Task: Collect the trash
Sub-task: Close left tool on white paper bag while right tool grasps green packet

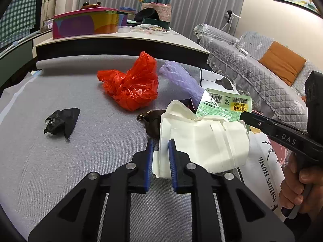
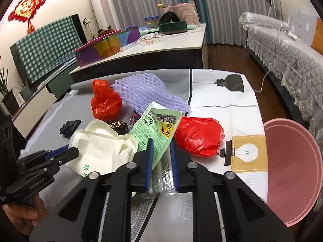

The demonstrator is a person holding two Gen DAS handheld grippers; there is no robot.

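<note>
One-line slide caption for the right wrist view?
Right gripper pinches the green wrapper beside a red bag; left gripper grips the white bag.

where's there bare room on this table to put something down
The grey mat lies bare in front of the black plastic scrap and left of the left gripper. The white printed cloth is bare behind the red bag. The middle is crowded: white bag, green wrapper, purple foam net, orange-red bag.
</note>
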